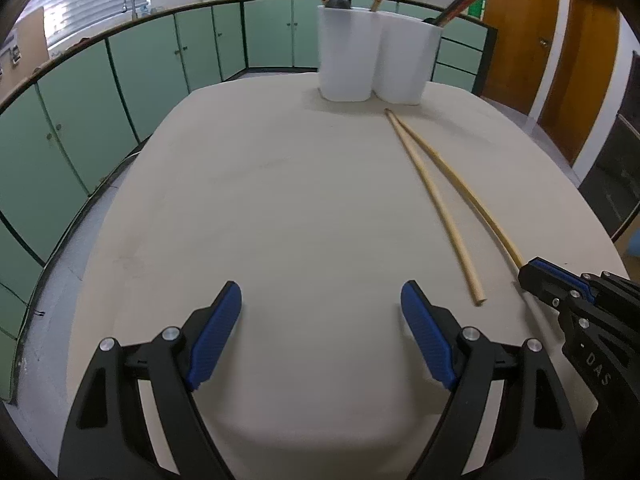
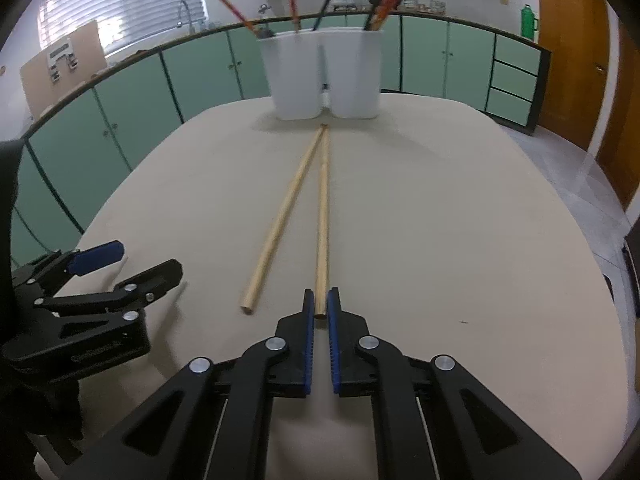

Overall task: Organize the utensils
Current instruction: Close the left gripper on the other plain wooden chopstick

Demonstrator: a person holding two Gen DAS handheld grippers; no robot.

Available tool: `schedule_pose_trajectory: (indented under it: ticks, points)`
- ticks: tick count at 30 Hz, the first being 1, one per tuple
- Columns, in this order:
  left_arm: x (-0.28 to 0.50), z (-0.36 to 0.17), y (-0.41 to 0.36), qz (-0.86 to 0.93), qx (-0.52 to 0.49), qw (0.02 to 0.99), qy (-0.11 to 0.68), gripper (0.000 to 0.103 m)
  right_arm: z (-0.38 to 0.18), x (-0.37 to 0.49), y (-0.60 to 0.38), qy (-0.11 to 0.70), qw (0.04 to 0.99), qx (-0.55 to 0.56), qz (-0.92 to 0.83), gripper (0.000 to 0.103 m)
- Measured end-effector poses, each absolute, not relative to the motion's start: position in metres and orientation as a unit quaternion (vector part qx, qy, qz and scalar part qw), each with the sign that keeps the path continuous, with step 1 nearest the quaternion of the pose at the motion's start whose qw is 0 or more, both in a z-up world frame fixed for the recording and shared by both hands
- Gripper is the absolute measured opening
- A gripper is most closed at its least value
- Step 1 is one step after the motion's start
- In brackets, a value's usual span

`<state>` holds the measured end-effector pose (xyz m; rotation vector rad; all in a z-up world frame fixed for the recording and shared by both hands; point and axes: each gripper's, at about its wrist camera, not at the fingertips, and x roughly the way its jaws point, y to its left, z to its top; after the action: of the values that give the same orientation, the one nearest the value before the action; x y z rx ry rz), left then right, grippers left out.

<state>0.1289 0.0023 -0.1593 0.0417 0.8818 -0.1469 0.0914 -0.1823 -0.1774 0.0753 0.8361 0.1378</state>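
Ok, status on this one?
Right gripper shut on one chopstick's near end. Left gripper open, empty. Second chopstick on table. Path to holder clear.

Chopstick end [image 1: 516, 254]: its near tip vanishes behind my right gripper [image 1: 532, 270].
Holder contents [image 2: 376, 4]: tops cut off by the frame.
Holder insides [image 1: 400, 56]: walls hide them.

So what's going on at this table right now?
A person is tidying chopsticks with two handheld grippers. The right gripper is shut on the near end of one wooden chopstick, which lies on the table. The left gripper hangs open and empty. The other wooden chopstick lies loose beside it, before the white holders.
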Motion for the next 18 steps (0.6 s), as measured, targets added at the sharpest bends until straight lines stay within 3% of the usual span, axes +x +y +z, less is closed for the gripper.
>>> schedule_pose_trajectory:
  ticks: [9,18]
  points:
    - [0.124,-0.157,-0.038,-0.111,0.020,0.899,0.423,0.074,-0.178,0.088,-0.224,0.402,0.913,0.058,0.029,0.006]
    - [0.129,-0.166,-0.066,-0.118,0.035,0.891,0.436,0.061,-0.180,0.089,-0.246,0.400,0.913,0.078,0.019,0.006]
